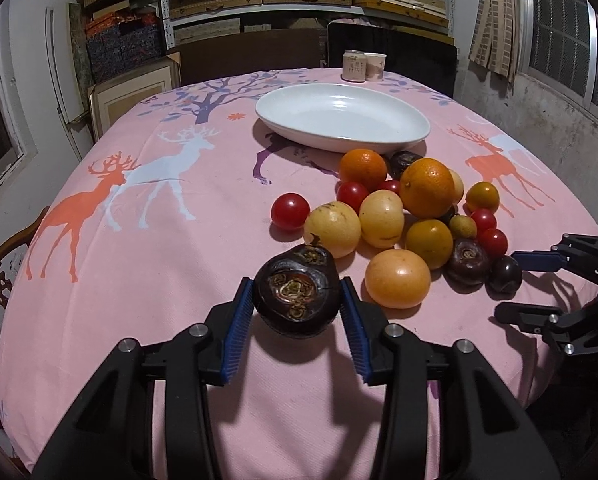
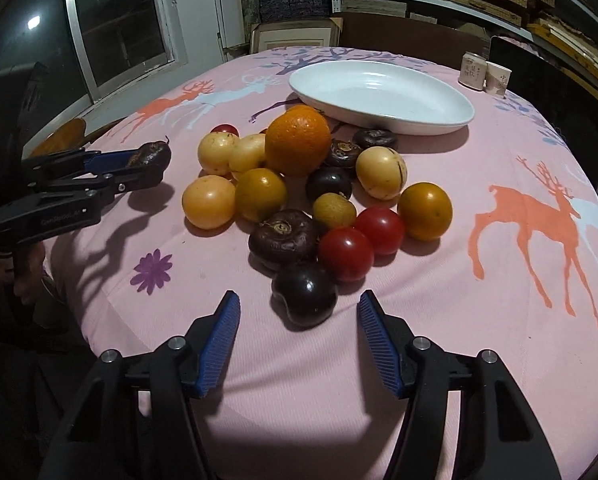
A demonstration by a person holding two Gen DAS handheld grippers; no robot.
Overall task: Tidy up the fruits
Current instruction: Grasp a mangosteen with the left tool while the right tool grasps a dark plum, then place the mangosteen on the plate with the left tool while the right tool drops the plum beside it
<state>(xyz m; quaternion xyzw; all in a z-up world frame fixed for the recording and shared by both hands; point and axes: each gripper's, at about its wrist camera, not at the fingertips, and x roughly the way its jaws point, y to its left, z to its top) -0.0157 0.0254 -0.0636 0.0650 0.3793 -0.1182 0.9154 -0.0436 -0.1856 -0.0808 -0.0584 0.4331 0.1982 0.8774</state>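
My left gripper (image 1: 297,300) is shut on a dark water chestnut (image 1: 297,298) and holds it above the pink tablecloth; it also shows in the right wrist view (image 2: 149,156). A pile of fruit (image 1: 411,212) lies beyond it: oranges (image 1: 427,188), yellow fruits, red tomatoes (image 1: 290,211) and dark chestnuts. A white oval plate (image 1: 341,116) stands empty behind the pile. My right gripper (image 2: 299,312) is open, its jaws on either side of a dark round fruit (image 2: 303,294) at the pile's near edge.
A can (image 1: 354,65) and a paper cup (image 1: 375,66) stand at the table's far edge. Shelves of boxes fill the back wall. A wooden chair (image 1: 3,268) stands at the table's left edge.
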